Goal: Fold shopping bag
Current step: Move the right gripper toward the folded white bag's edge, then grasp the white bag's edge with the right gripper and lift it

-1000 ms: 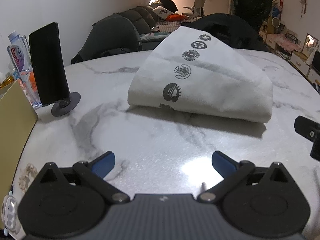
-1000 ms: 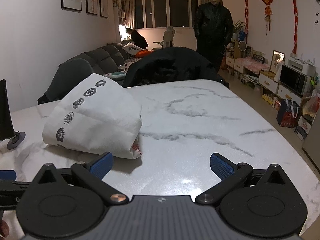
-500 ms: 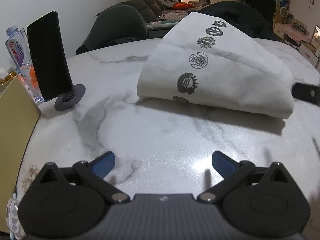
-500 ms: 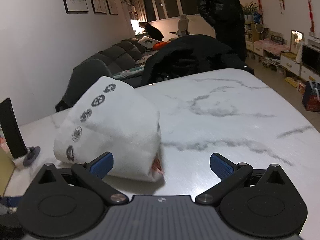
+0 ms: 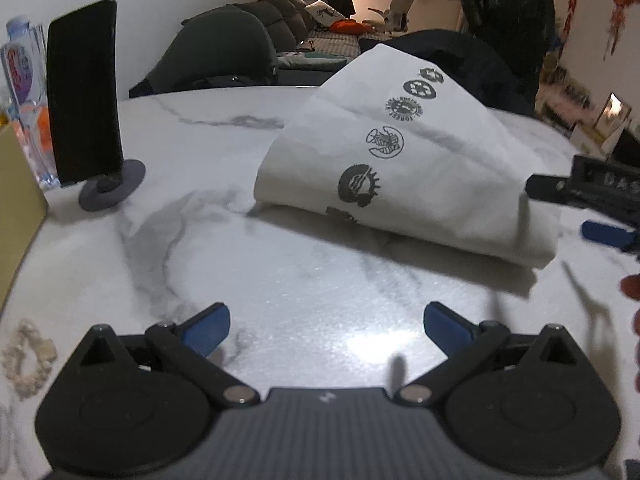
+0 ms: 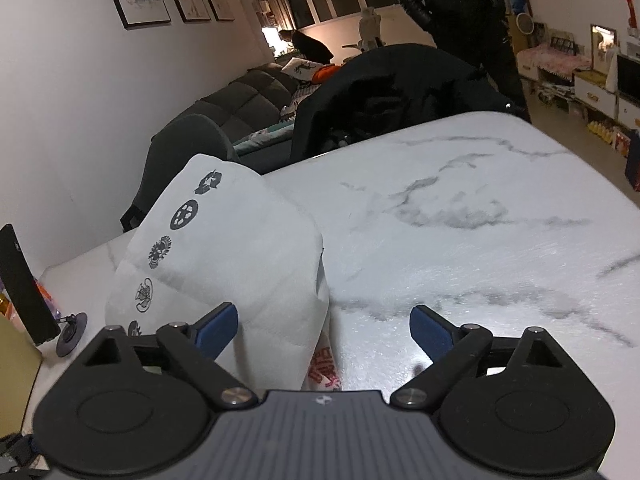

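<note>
A white shopping bag [image 5: 416, 176] printed with a row of black round emblems lies folded in a puffy bundle on the marble table [image 5: 224, 248]. My left gripper [image 5: 326, 322] is open, low over the table, well short of the bag's near edge. In the right wrist view the bag [image 6: 236, 256] fills the left middle; its right end with red print reaches between the fingers of my right gripper [image 6: 324, 322], which is open. In the left wrist view the right gripper [image 5: 592, 208] shows at the bag's right end.
A black phone on a round stand [image 5: 86, 120] stands at the table's left, with a water bottle [image 5: 20, 80] behind it and a tan box [image 5: 16, 216] at the left edge. A beaded bracelet [image 5: 28, 356] lies near left. A dark jacket drapes a chair [image 6: 384, 96]; a person in black [image 6: 452, 4] stands behind.
My right gripper has moved forward and left, up to the bag's right end, so the end now sits between its open fingers. My left gripper has shifted slightly; the bag lies as before.
</note>
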`<state>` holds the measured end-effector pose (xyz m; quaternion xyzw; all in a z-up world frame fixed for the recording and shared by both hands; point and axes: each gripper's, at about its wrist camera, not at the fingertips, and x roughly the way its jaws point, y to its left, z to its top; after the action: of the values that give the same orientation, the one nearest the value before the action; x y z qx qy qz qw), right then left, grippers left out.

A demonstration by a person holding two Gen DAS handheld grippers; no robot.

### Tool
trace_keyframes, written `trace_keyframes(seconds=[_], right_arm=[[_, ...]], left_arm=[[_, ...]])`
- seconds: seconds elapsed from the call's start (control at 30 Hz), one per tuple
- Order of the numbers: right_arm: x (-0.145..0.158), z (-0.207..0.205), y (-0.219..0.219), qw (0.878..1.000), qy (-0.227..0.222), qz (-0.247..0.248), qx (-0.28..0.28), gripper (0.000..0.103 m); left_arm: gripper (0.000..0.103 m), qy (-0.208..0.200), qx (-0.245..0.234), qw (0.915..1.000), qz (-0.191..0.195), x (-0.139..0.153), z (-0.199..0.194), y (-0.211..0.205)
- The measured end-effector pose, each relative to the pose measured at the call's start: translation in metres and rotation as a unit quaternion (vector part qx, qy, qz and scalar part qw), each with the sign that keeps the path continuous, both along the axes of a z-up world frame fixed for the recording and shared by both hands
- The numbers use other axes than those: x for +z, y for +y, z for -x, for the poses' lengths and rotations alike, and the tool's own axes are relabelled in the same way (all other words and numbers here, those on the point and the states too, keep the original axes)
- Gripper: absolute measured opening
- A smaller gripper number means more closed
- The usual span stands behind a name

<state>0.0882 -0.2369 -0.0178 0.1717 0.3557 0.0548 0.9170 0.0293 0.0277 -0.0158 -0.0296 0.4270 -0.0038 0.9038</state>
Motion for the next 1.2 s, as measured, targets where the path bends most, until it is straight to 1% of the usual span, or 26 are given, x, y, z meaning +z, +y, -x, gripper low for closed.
trace_keyframes(seconds=[0.07,0.2,0.23,0.27,0.3,0.33,0.37,0.4,0.47,0.5,0.57,0.7,0.83,0.97,1.1,1.2], right_arm=[[-0.001,-0.003,0.0,1.0,0.001,-0.01,0.004,0.088],[-0.002,-0.005,0.001,1.0,0.001,-0.019,0.009,0.081],[-0.002,-0.005,0.0,1.0,-0.001,-0.023,0.01,0.076],[-0.002,-0.005,0.0,0.999,-0.002,-0.03,0.011,0.067],[-0.003,-0.003,0.0,0.999,-0.003,-0.043,0.015,0.062],[-0.004,-0.002,-0.001,0.998,-0.004,-0.056,0.019,0.052],[-0.004,0.0,-0.002,0.998,-0.006,-0.067,0.022,0.045],[-0.005,0.002,-0.002,0.997,-0.01,-0.072,0.023,0.044],[-0.004,0.007,-0.001,0.997,-0.019,-0.075,0.027,0.033],[-0.005,0.01,-0.001,0.996,-0.022,-0.077,0.028,0.031],[-0.004,0.015,-0.002,0.996,-0.029,-0.081,0.027,0.024],[-0.001,0.028,-0.009,0.996,-0.046,-0.08,0.008,0.019],[0.005,0.044,-0.018,0.996,-0.063,-0.069,-0.014,0.018],[0.012,0.062,-0.026,0.995,-0.077,-0.056,-0.031,0.017],[0.017,0.078,-0.03,0.994,-0.087,-0.049,-0.043,0.016],[0.019,0.091,-0.031,0.994,-0.095,-0.036,-0.044,0.016]], left_arm=[[0.103,-0.003,-0.002,0.9999,0.015,0.0,0.0,0.002],[0.103,0.0,-0.001,0.9999,0.012,-0.001,-0.001,0.003],[0.103,0.001,0.0,0.9999,0.011,-0.001,-0.001,0.003],[0.103,0.001,0.0,0.9999,0.011,-0.001,-0.001,0.003],[0.103,0.0,-0.001,0.9999,0.011,-0.002,0.0,0.003],[0.103,-0.002,-0.002,0.9999,0.012,-0.002,0.0,0.003],[0.103,-0.008,-0.005,0.9999,0.012,-0.002,0.001,0.003],[0.103,-0.014,-0.008,0.9998,0.011,-0.002,0.002,0.002],[0.103,-0.023,-0.015,0.9996,0.004,-0.002,0.003,0.0],[0.103,-0.026,-0.018,0.9995,0.001,-0.002,0.003,-0.001],[0.103,-0.026,-0.023,0.9994,-0.004,-0.003,0.001,-0.003],[0.103,-0.02,-0.036,0.9991,-0.009,-0.002,-0.004,-0.007],[0.103,-0.03,-0.043,0.9986,-0.006,0.001,-0.005,-0.01],[0.103,-0.05,-0.047,0.9976,0.0,0.006,-0.002,-0.013],[0.103,-0.062,-0.052,0.9967,-0.004,0.01,-0.001,-0.019],[0.103,-0.062,-0.056,0.9964,-0.013,0.012,-0.002,-0.024]])
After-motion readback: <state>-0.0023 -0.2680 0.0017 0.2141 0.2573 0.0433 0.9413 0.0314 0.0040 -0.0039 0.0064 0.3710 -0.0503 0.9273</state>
